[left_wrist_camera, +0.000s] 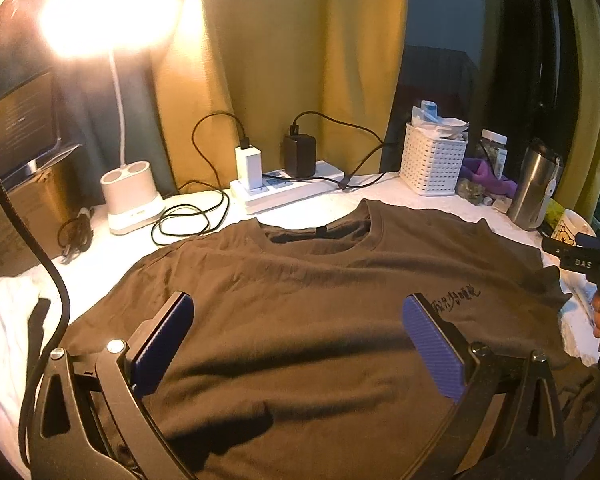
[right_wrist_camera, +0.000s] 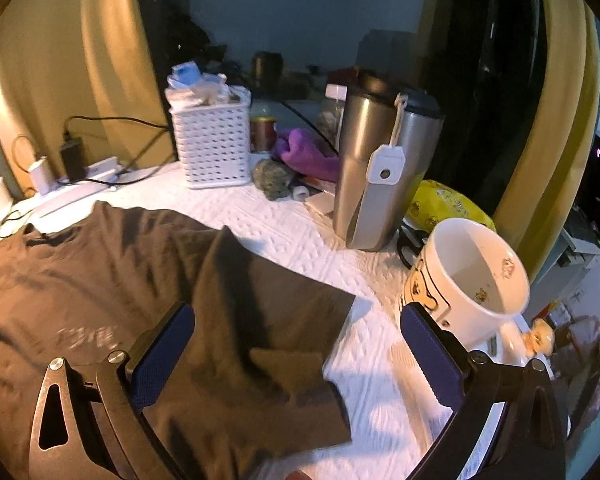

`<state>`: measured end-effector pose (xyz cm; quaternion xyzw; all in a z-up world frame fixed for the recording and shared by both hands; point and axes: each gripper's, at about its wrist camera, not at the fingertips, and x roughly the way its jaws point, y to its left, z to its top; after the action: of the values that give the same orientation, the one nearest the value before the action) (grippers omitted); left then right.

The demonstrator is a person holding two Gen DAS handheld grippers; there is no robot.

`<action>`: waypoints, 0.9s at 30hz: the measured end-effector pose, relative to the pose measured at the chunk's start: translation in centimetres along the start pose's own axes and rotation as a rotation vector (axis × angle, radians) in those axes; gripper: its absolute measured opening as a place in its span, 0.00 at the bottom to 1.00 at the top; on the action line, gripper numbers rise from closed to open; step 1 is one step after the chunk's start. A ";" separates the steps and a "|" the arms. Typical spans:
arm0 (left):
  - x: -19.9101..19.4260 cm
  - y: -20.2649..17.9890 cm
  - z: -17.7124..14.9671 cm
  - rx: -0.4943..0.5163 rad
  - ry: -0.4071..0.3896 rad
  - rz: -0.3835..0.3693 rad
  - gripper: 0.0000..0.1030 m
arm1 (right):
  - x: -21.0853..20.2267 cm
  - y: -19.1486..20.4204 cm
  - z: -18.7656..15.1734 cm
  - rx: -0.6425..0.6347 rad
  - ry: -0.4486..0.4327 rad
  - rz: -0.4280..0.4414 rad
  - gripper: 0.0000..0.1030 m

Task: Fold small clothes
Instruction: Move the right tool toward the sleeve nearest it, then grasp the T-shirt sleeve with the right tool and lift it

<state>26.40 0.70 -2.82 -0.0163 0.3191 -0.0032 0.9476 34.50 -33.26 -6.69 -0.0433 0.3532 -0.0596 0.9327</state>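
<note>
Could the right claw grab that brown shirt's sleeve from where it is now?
Probably yes. The right claw is open and empty, directly over the T-shirt sleeve, which lies flat on the white cloth with nothing on it. The mug beside the right finger leaves little room.

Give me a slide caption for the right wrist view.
Open right gripper above the brown T-shirt's sleeve, beside a mug and steel tumbler.

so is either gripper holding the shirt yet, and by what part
Nothing is held. The left gripper and right gripper both have their jaws wide open above the brown t-shirt, with no fabric pinched.
</note>
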 end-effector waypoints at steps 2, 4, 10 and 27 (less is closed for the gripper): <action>0.6 0.0 0.3 0.002 0.006 -0.002 1.00 | 1.5 -0.2 0.4 0.001 0.027 -0.006 0.93; 1.2 0.1 0.5 0.001 0.012 -0.002 1.00 | 2.8 -0.3 0.5 0.005 0.053 -0.003 0.91; 2.8 0.5 0.5 -0.009 0.039 0.002 1.00 | 6.1 -0.3 0.1 -0.001 0.131 -0.013 0.81; 3.5 2.3 -0.2 -0.051 0.067 0.037 1.00 | 7.7 0.4 -0.3 -0.016 0.148 0.102 0.31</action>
<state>29.07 2.97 -5.18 -0.0345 0.3510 0.0220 0.9355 40.03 -33.94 -11.99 -0.0280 0.4233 -0.0123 0.9055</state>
